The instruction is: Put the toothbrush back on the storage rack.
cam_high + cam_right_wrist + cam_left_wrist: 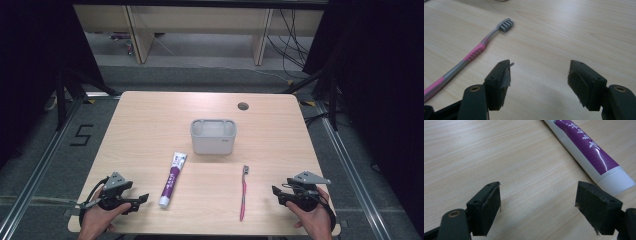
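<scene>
A white and purple toothpaste tube (171,179) lies on the wooden table (150,130), cap end toward the near edge. To its left my left gripper (141,202) rests open near the front edge; in the left gripper view the tube (589,152) lies just past the right jaw. A pink and grey toothbrush (243,192) lies lengthwise right of centre, bristles at the far end. My right gripper (276,192) sits open to its right; in the right gripper view the toothbrush (471,56) runs left of the jaws. A grey rectangular holder (213,136) stands at mid table.
A round cable hole (243,106) is in the table near its far edge. Beyond the table are floor, cables and wooden furniture legs. Bare tabletop lies around the holder and between the two grippers.
</scene>
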Tool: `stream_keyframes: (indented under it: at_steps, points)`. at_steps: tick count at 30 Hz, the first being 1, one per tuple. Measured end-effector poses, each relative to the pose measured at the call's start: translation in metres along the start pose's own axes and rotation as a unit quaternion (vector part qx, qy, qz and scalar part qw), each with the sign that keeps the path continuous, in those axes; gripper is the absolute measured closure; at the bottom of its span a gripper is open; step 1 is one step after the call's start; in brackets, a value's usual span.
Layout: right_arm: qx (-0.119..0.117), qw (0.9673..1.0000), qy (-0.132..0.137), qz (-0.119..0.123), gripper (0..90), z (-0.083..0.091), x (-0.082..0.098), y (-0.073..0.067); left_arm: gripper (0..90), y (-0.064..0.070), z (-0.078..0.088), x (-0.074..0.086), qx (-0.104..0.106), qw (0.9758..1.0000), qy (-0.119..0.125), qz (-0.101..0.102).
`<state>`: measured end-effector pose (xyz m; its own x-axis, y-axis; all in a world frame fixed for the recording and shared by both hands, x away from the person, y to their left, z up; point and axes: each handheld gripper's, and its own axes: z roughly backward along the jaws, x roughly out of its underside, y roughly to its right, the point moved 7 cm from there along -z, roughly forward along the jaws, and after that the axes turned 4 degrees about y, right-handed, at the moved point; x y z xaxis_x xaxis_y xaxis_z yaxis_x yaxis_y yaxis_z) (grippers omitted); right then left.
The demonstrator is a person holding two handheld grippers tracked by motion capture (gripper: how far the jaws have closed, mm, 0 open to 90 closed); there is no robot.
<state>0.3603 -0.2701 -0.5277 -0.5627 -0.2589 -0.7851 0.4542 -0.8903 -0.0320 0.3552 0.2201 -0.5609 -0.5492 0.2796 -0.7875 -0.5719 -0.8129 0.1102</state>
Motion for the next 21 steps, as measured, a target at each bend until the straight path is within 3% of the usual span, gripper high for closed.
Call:
stream_keyframes:
  at_steps: [1, 2, 3, 5, 8, 13, 15, 16, 17, 19, 21]
  points:
    - [-0.003, 0.9997, -0.010, -0.024, 37.0, 0.001, 0.000, -0.005, 19.6, 0.000, 0.000, 0.000, 0.000, 1.0000, 0.000, 0.000]
    - [-0.011, 0.9999, 0.003, 0.003, 37.2, -0.002, -0.002, -0.003, 19.6, 0.000, 0.001, 0.000, 0.001, 1.0000, -0.003, -0.001]
    - [-0.010, 0.9999, -0.003, -0.003, 37.6, -0.001, -0.002, -0.005, 19.6, 0.000, 0.001, 0.000, 0.001, 1.0000, -0.002, 0.000]
    - [-0.015, 0.9998, -0.007, 0.014, 39.5, -0.002, -0.004, -0.010, 19.6, 0.000, 0.001, 0.000, 0.001, 1.0000, -0.002, -0.002]
    - [-0.019, 0.9997, -0.013, 0.013, 41.4, -0.001, -0.007, -0.014, 19.6, 0.001, 0.000, 0.000, 0.000, 1.0000, -0.002, -0.001]
    - [-0.043, 0.9981, -0.010, 0.044, 43.1, -0.007, -0.015, -0.029, 19.6, 0.001, 0.001, 0.000, 0.002, 1.0000, -0.002, -0.002]
    - [-0.043, 0.9981, -0.015, 0.040, 43.4, -0.007, -0.015, -0.033, 19.6, 0.001, 0.001, 0.000, 0.002, 1.0000, -0.002, -0.002]
    - [-0.048, 0.9983, -0.027, 0.018, 43.5, -0.007, -0.014, -0.039, 19.6, 0.001, 0.001, 0.000, 0.001, 1.0000, -0.001, -0.003]
    - [-0.050, 0.9979, -0.022, 0.036, 44.1, -0.009, -0.015, -0.040, 19.6, 0.001, 0.001, 0.000, 0.000, 1.0000, 0.000, -0.002]
    - [-0.058, 0.9973, -0.036, 0.025, 44.5, -0.010, -0.014, -0.048, 19.6, 0.002, 0.001, 0.000, -0.001, 1.0000, -0.001, 0.000]
    - [-0.063, 0.9962, -0.034, 0.049, 44.8, -0.014, -0.016, -0.051, 19.6, 0.002, 0.000, 0.000, 0.000, 1.0000, 0.000, -0.003]
